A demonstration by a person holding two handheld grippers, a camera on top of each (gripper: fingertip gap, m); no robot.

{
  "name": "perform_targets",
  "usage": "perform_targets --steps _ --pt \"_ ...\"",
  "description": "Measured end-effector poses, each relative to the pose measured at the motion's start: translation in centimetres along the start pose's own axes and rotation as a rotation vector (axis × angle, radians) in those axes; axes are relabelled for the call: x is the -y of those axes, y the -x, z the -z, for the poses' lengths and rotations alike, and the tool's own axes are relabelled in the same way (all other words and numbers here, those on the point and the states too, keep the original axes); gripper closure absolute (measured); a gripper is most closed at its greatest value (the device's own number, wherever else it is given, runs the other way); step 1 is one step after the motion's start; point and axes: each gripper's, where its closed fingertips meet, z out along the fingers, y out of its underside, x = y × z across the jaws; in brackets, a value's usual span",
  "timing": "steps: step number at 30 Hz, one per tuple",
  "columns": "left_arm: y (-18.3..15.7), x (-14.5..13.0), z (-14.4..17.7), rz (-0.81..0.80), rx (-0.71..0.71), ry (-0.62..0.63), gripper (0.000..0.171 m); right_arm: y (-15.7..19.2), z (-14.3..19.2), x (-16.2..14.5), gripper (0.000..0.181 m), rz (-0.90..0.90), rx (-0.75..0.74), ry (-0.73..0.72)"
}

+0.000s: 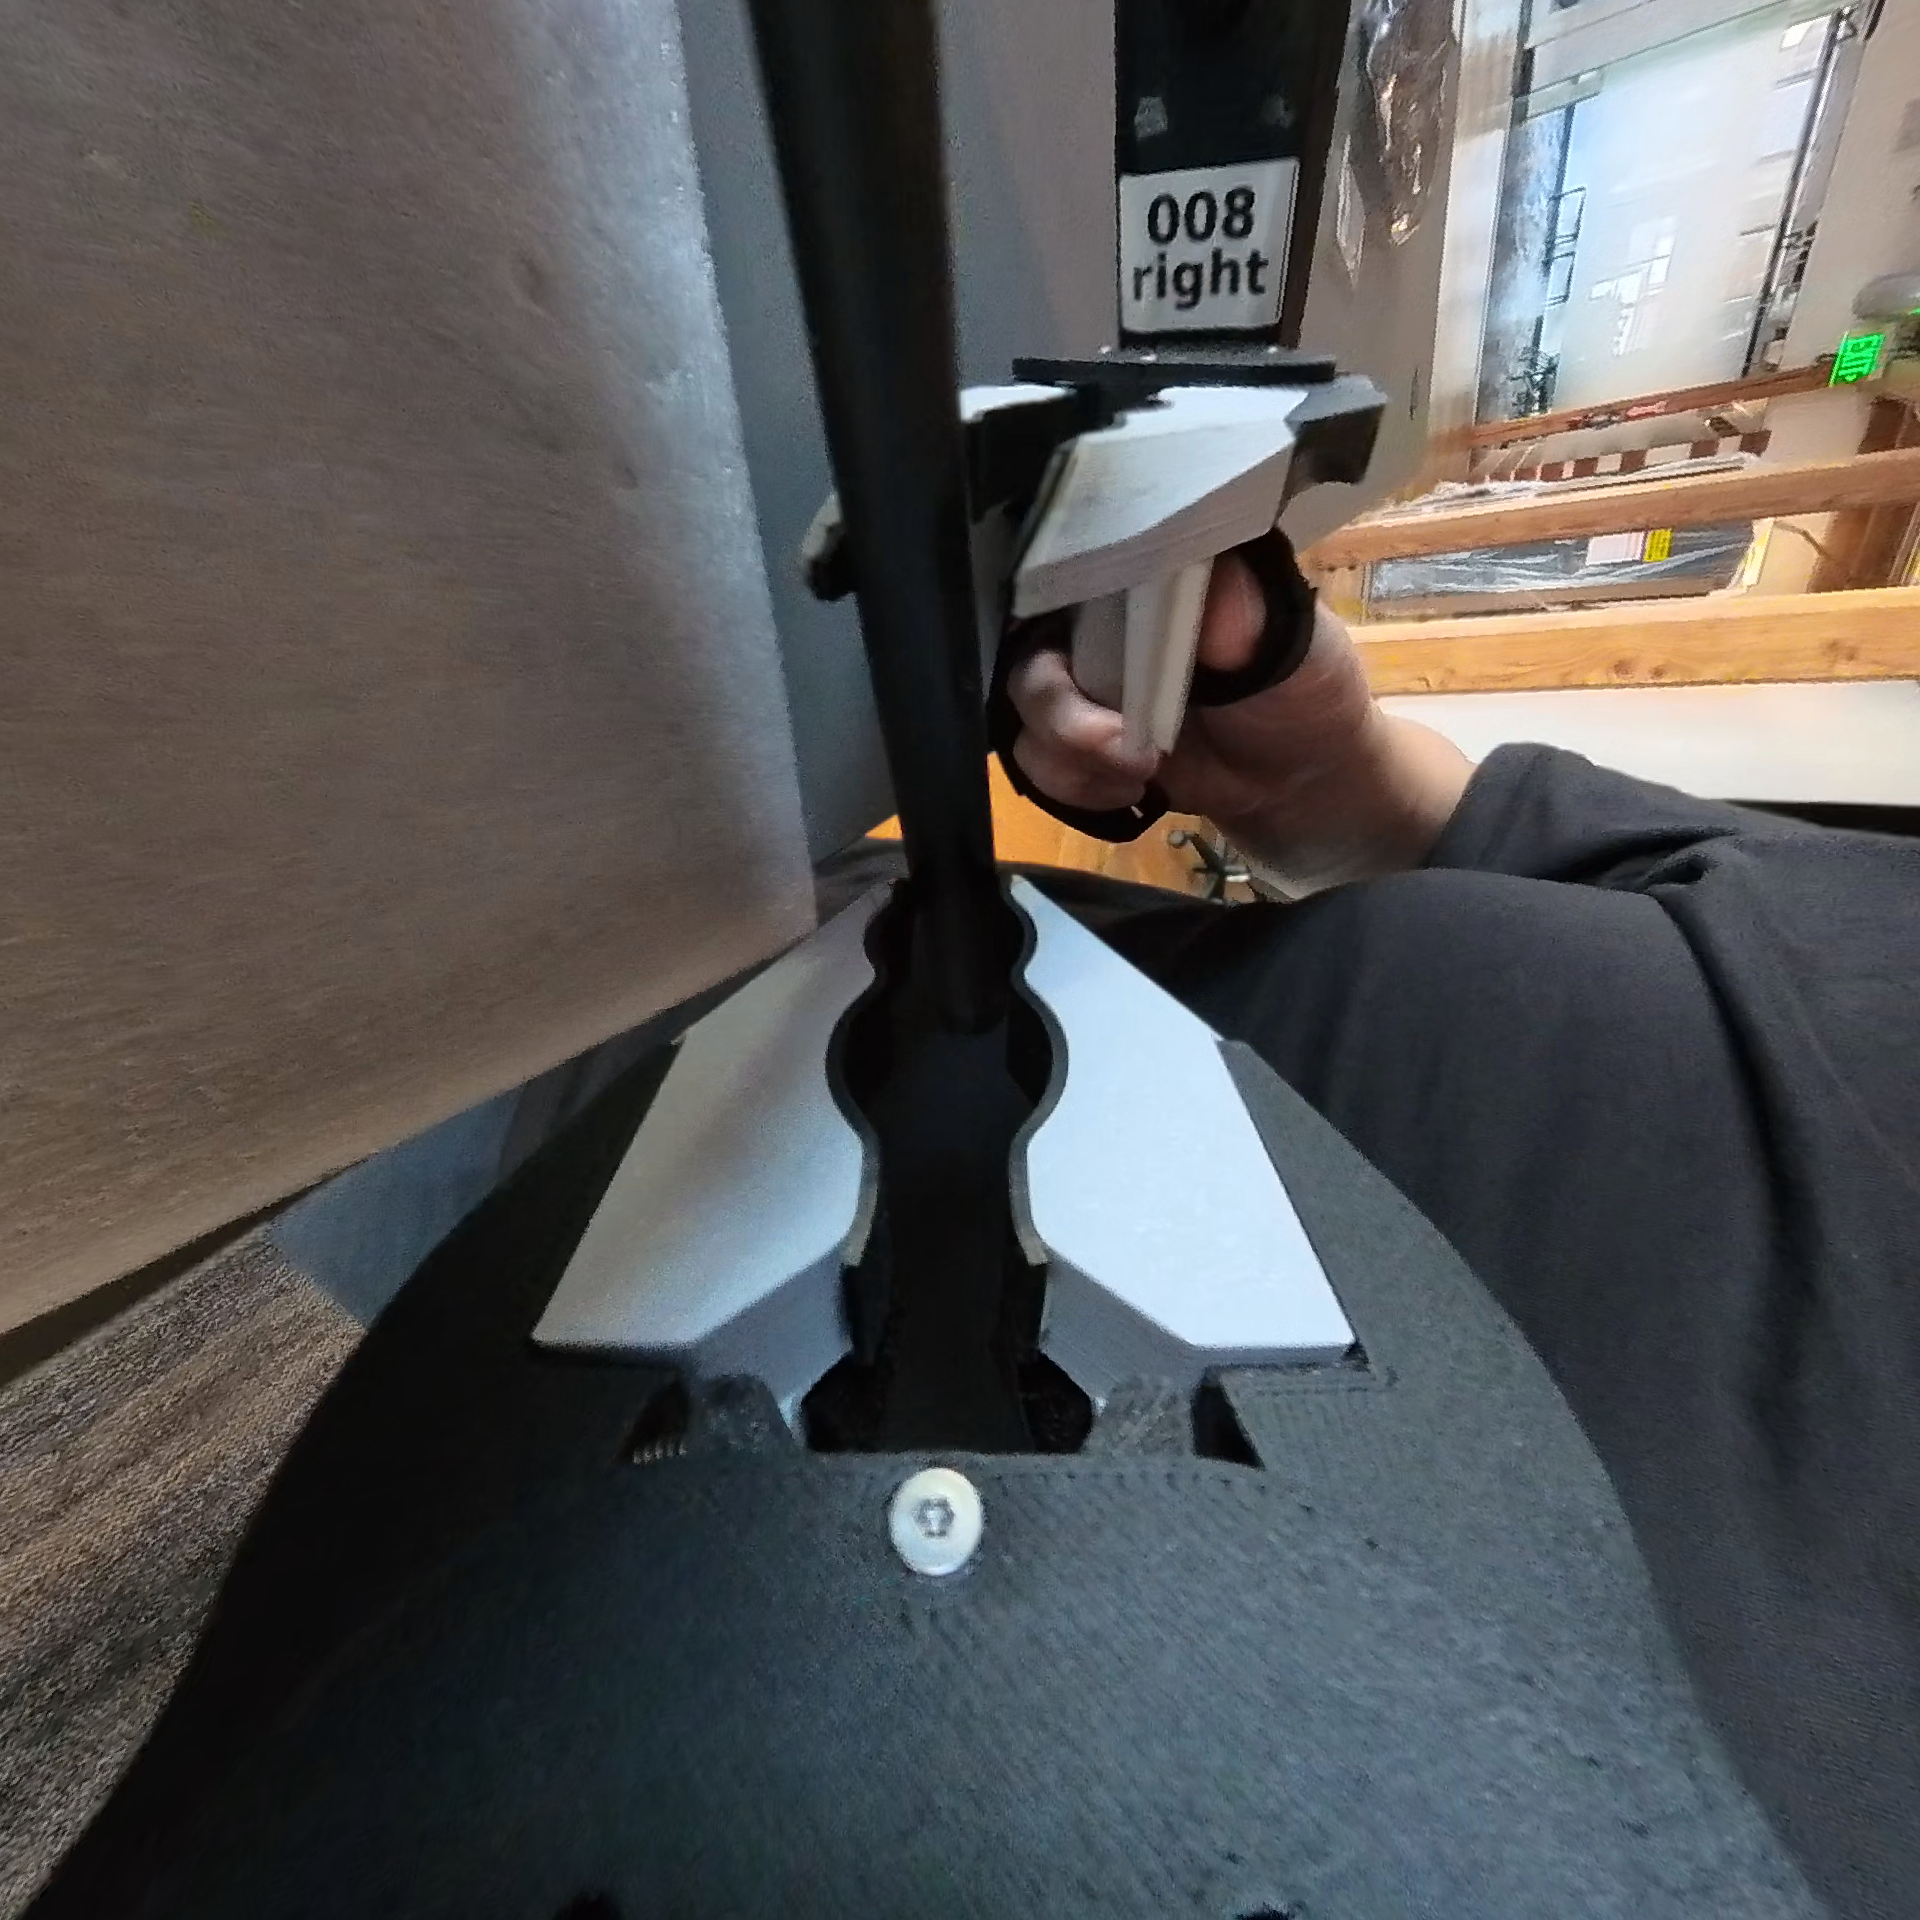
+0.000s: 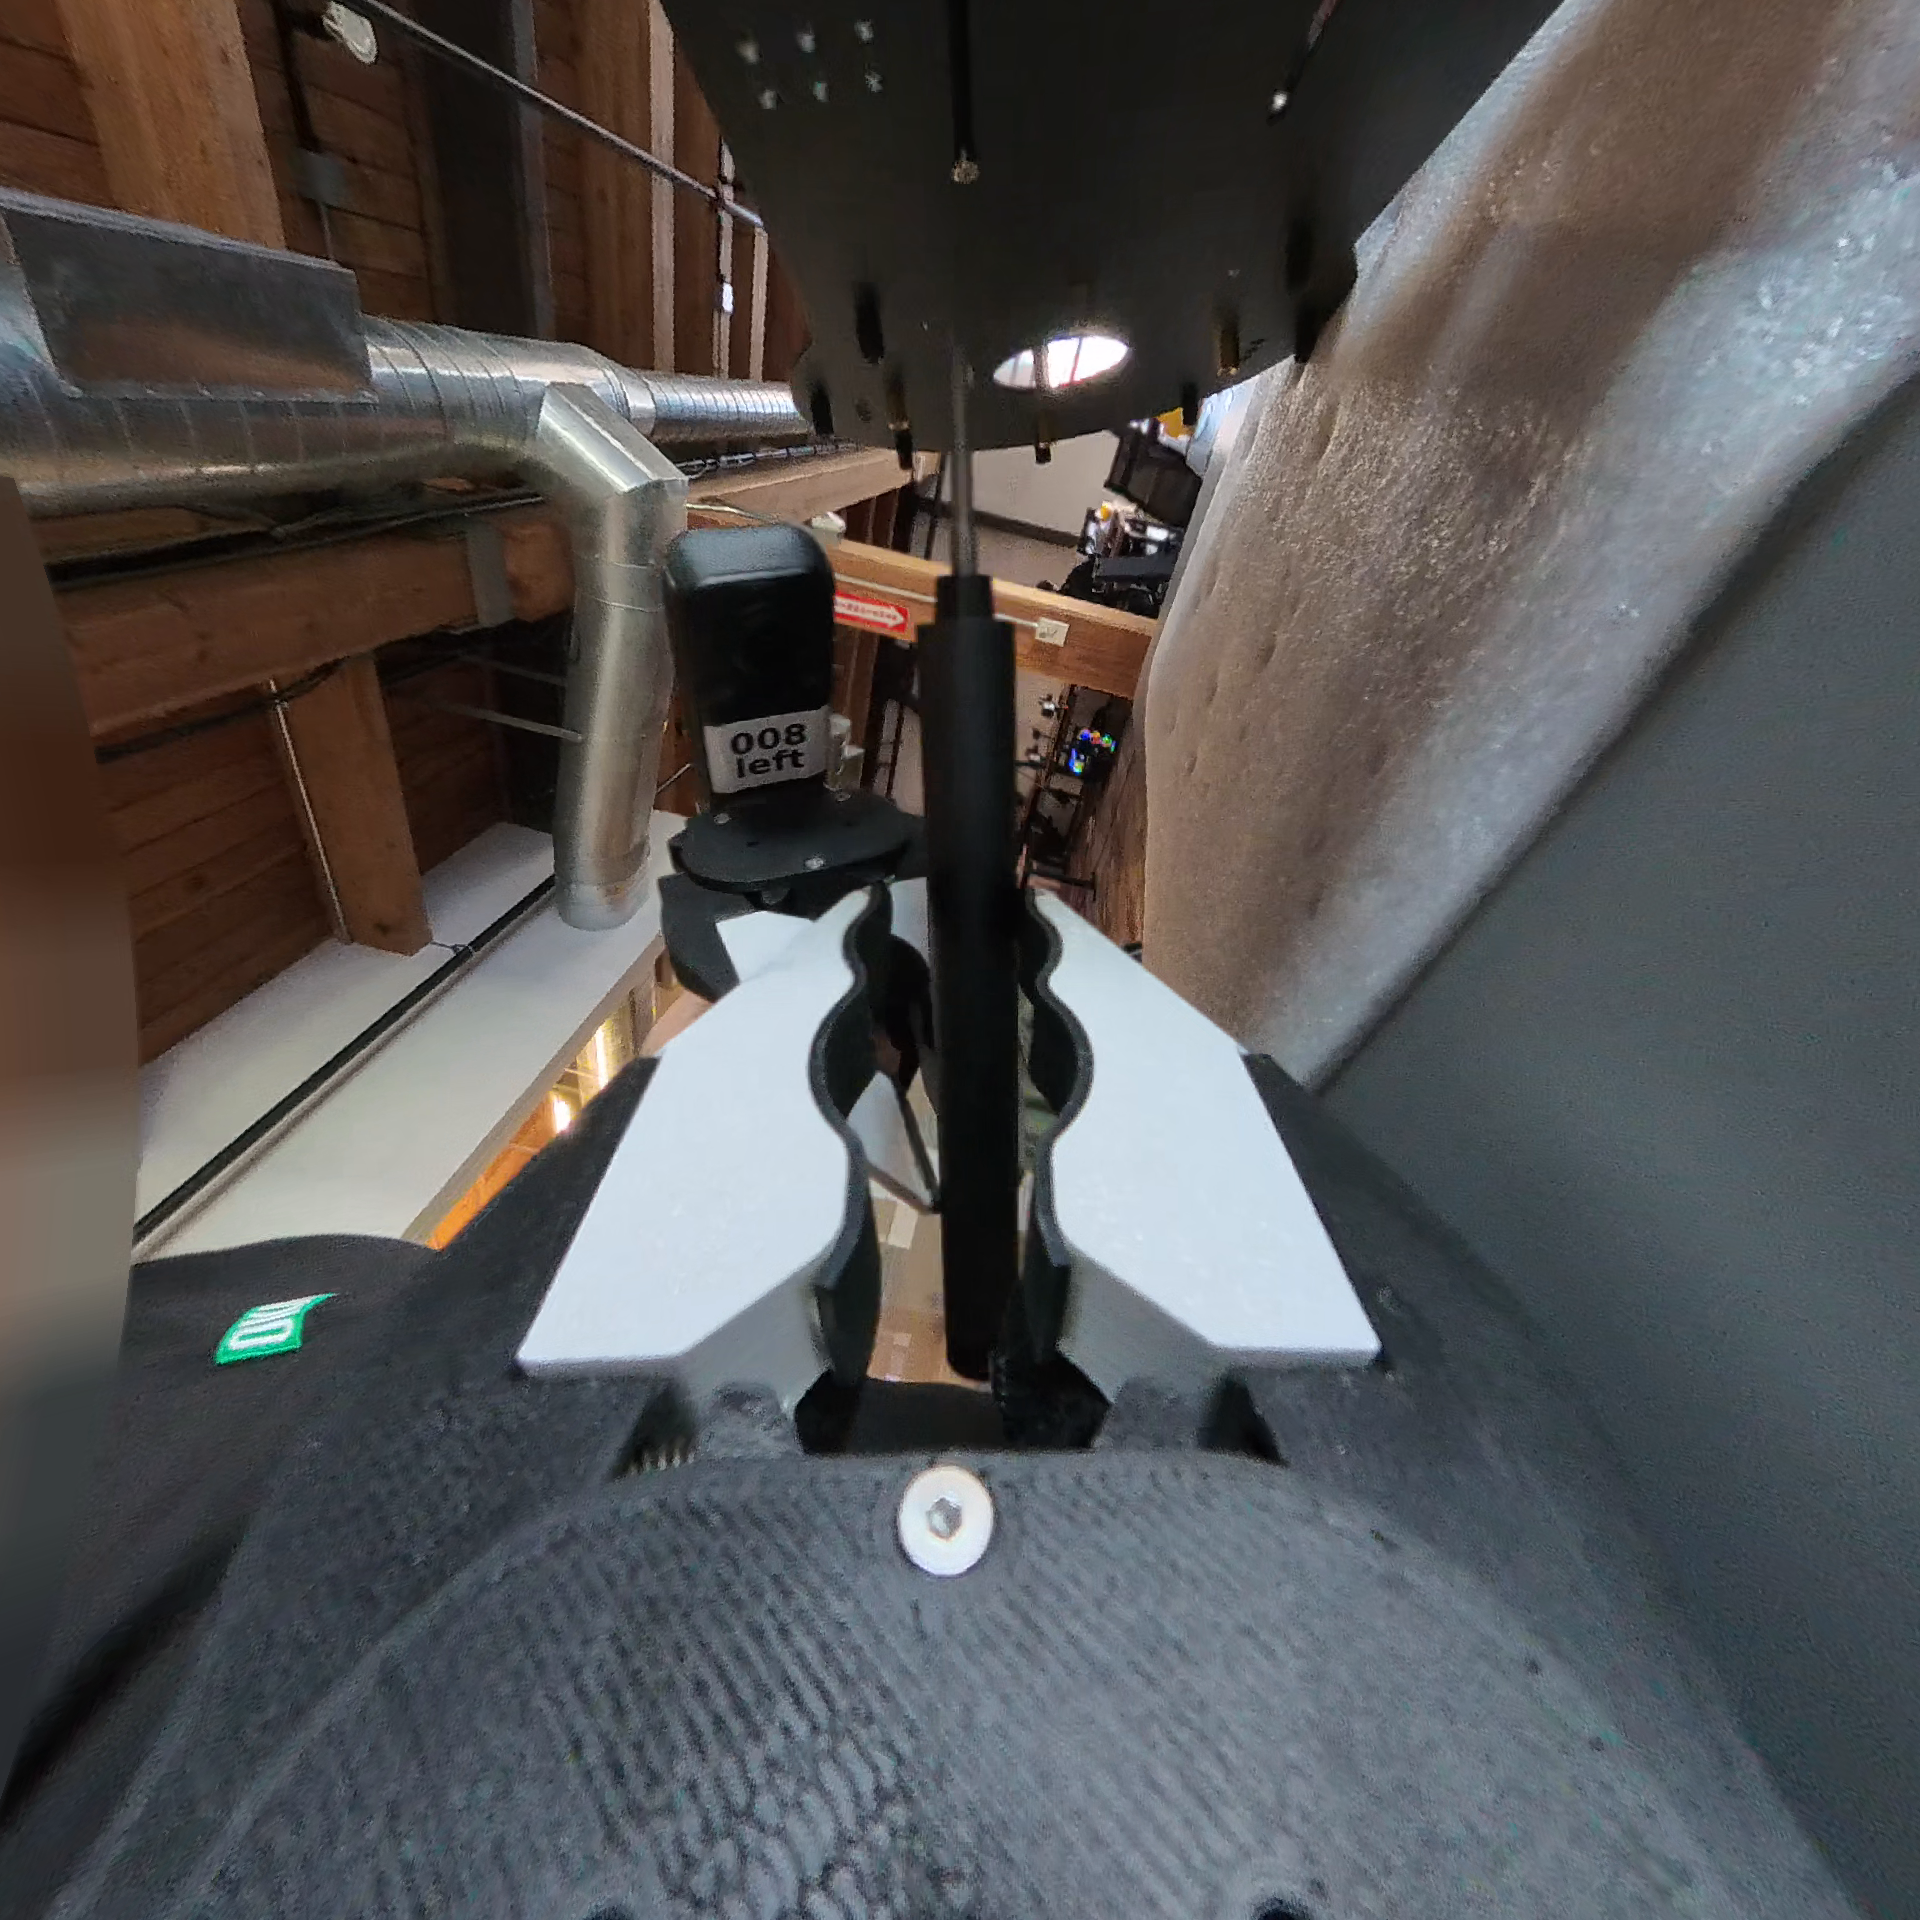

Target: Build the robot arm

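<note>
A black rod (image 1: 894,520) runs upright between both grippers. In the right wrist view the rod (image 2: 971,779) ends in a thin metal shaft (image 2: 961,488) that goes up into a black plate with holes (image 2: 1039,208). My left gripper (image 1: 956,914) is shut on the rod's lower end, at the outermost notch of its wavy pads. My right gripper (image 2: 961,914) is shut around the rod higher up. It also shows in the left wrist view (image 1: 831,540), held by a hand (image 1: 1247,748). The left gripper's camera body (image 2: 748,675) stands just left of the rod.
A large beige-grey padded cushion (image 1: 364,520) stands close beside the rod, on the right in the right wrist view (image 2: 1455,520). A dark sleeve (image 1: 1558,1039) crosses on the right. Silver ducting (image 2: 416,395) and wooden beams (image 1: 1610,634) lie behind.
</note>
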Motion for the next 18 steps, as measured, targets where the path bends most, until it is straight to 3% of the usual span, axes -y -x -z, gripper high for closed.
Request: perform_targets --steps 5,8,10,15,18 --pt "-0.5 0.0 -0.3 -0.018 0.059 -0.024 0.158 -0.3 0.4 0.1 0.166 -0.07 -0.002 0.028" --pt "-1.6 0.6 0.3 -0.012 0.015 -0.094 0.158 0.8 0.5 0.8 0.166 -0.138 0.06 0.008" --pt "-2.9 1.1 0.7 -0.035 -0.06 -0.149 0.158 1.9 0.5 1.2 0.165 -0.186 0.111 0.008" --pt "-4.4 2.4 0.1 -0.098 -0.232 -0.338 0.126 4.3 0.5 1.5 0.166 -0.244 0.193 -0.004" --pt "-6.0 3.0 0.2 -0.004 -0.504 -0.444 0.129 4.8 0.6 1.8 0.165 -0.24 0.207 -0.031"
